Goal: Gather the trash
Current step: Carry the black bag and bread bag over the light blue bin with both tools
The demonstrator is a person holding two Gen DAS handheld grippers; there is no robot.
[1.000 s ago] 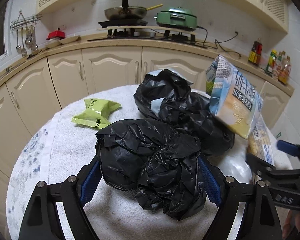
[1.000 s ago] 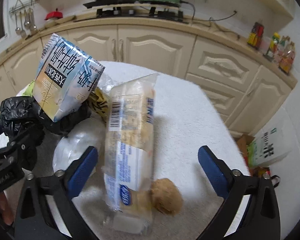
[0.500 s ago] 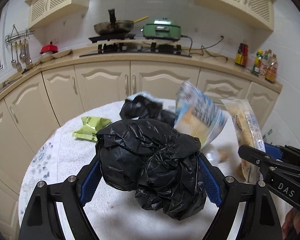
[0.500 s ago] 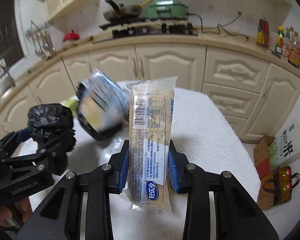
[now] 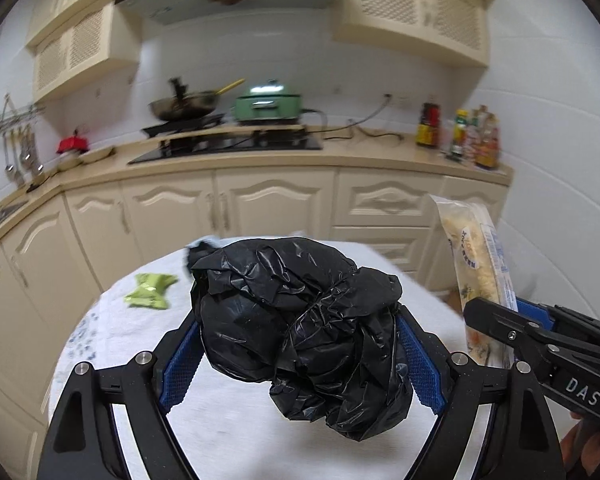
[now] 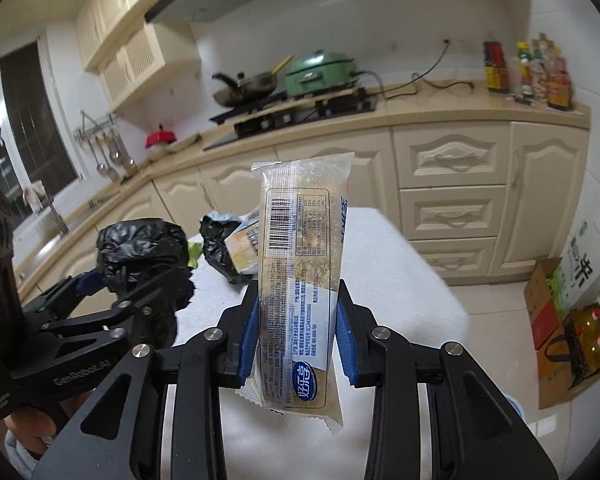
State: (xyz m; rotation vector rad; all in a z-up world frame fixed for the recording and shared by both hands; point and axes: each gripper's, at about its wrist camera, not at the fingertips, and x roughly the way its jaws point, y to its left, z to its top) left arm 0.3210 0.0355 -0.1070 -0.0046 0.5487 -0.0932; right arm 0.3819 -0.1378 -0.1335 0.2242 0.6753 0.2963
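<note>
My left gripper (image 5: 300, 356) is shut on a crumpled black trash bag (image 5: 300, 320) and holds it above the white-clothed round table (image 5: 228, 424). My right gripper (image 6: 296, 340) is shut on a long clear snack packet (image 6: 300, 280) and holds it upright above the table; the packet also shows at the right of the left wrist view (image 5: 480, 272). The left gripper with its bag shows at the left of the right wrist view (image 6: 140, 256). A green wrapper (image 5: 150, 290) lies on the table's far left. Another black bag with a blue-and-yellow packet (image 6: 236, 248) lies on the table behind.
Cream kitchen cabinets (image 5: 276, 208) curve behind the table, with a wok (image 5: 184, 106), a green cooker (image 5: 268, 102) and sauce bottles (image 5: 460, 136) on the counter. A cardboard box (image 6: 548, 304) and bags stand on the floor at the right.
The right gripper closed on the long snack packet and lifted it off the table. Both grippers rose and tilted up, so the table items now lie lower and farther away.
</note>
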